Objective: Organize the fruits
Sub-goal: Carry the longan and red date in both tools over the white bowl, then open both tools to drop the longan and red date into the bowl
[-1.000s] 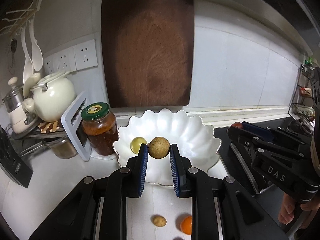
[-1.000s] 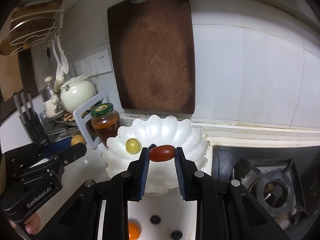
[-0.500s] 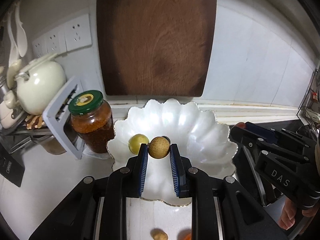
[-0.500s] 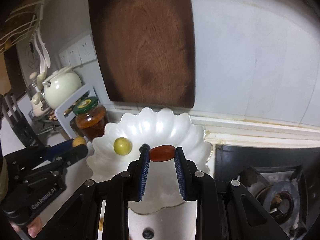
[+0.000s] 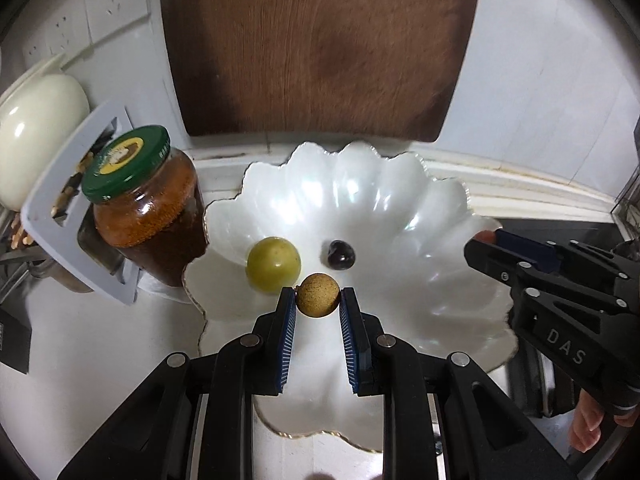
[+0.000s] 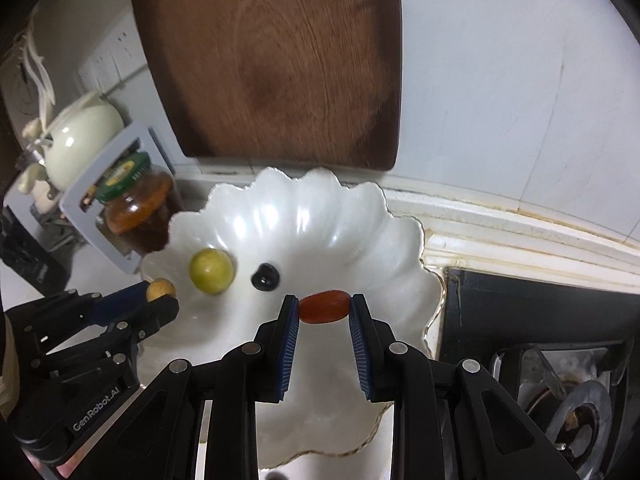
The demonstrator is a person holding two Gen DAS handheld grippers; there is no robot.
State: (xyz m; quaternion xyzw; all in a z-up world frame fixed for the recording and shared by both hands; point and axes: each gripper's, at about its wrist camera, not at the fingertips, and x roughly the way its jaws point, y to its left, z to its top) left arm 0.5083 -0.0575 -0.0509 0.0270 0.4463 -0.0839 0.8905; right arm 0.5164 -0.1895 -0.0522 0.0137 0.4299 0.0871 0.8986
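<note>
My left gripper (image 5: 318, 296) is shut on a round tan longan (image 5: 318, 295), held just above the white scalloped bowl (image 5: 400, 208). Inside the bowl lie a green fruit (image 5: 273, 265) and a dark cherry (image 5: 341, 254). My right gripper (image 6: 325, 307) is shut on an oblong red date (image 6: 325, 306), held over the right part of the same bowl (image 6: 320, 208). In the right wrist view the green fruit (image 6: 211, 266) and dark cherry (image 6: 265, 277) lie to the left of the date, and the left gripper (image 6: 158, 296) with its longan (image 6: 160, 289) hangs at the bowl's left rim.
A green-lidded jar (image 5: 146, 204) of brown paste stands against the bowl's left rim, with a grey rack (image 5: 72, 208) and a cream teapot (image 5: 36, 124) beyond. A dark wooden cutting board (image 5: 320, 48) leans on the wall behind. A gas stove (image 6: 560, 380) lies to the right.
Both grippers have moved forward and down over the bowl, each keeping its fruit. The loose fruits on the counter have dropped out of view, and the dark cherry in the bowl now shows.
</note>
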